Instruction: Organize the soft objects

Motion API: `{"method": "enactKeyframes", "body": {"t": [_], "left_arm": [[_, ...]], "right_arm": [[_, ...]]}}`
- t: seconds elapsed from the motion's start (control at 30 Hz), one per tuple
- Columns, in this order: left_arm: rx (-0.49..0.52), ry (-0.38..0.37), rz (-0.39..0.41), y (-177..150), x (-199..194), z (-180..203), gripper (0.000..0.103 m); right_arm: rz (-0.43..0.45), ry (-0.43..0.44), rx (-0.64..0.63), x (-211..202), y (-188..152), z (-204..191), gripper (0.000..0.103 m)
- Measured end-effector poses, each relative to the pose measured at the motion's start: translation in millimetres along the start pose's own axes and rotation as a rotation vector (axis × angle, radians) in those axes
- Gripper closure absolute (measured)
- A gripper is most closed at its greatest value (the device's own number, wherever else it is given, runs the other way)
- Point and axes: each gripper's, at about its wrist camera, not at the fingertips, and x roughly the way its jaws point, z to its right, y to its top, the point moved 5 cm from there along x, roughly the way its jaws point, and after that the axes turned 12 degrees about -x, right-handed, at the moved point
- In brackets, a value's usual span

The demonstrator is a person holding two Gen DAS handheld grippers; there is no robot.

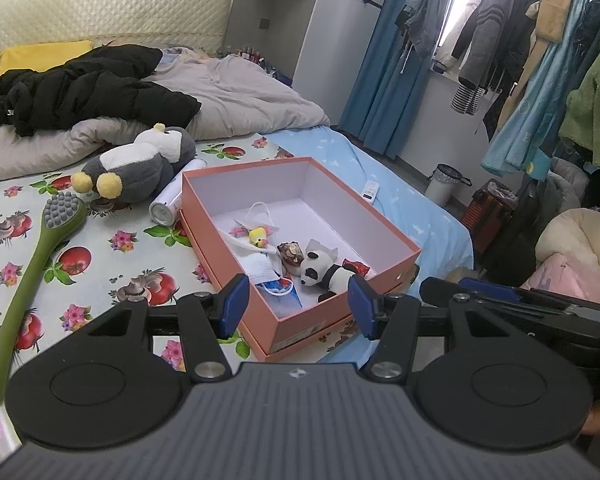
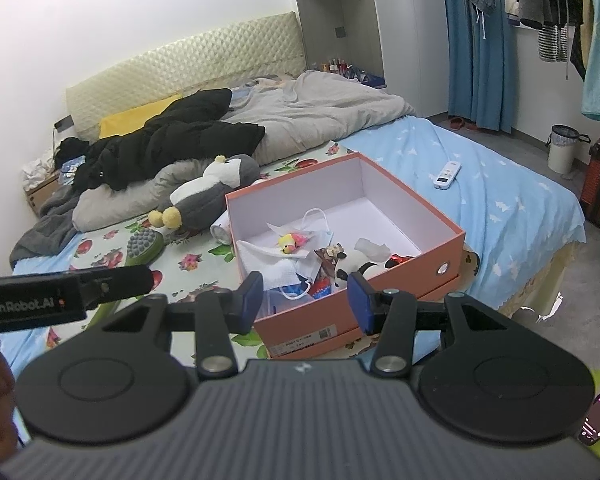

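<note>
Left wrist view: left gripper (image 1: 296,306) tilted down, jaws apart, nothing in them | right gripper (image 2: 306,302) same pose, gaping, empty-handed | small black-and-white panda plush (image 1: 320,274) lying inside open orange cardboard box (image 1: 384,226) on bed | big grey-and-white penguin plush (image 1: 140,166) just left of box

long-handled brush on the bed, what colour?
Green handle with a grey bristle head. The left wrist view shows it best, lying full length.
</note>
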Motion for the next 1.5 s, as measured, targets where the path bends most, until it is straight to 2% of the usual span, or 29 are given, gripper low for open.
{"method": "enactKeyframes", "body": {"t": [1.37, 1.4, 1.43, 1.5], "left_arm": [[-0.028, 0.011, 0.02, 1.3, -8.4, -5.4, 0.041], [-0.03, 0.011, 0.02, 1.7, -8.7, -5.4, 0.04], [-0.031, 0.012, 0.02, 1.6, -8.7, -5.5, 0.032], [-0.028, 0.02, 0.028, 2.1, -9.2, -5.7, 0.02]], "right_arm": [[0.016, -0.004, -0.017, -1.7, 3.2, -0.9, 0.053], [0.016, -0.003, -0.018, -1.8, 3.0, -0.8, 0.053], [0.015, -0.004, -0.02, -1.9, 2.9, -1.0, 0.053], [0.012, -0.004, -0.024, -1.0, 3.3, 0.0, 0.039]]}}
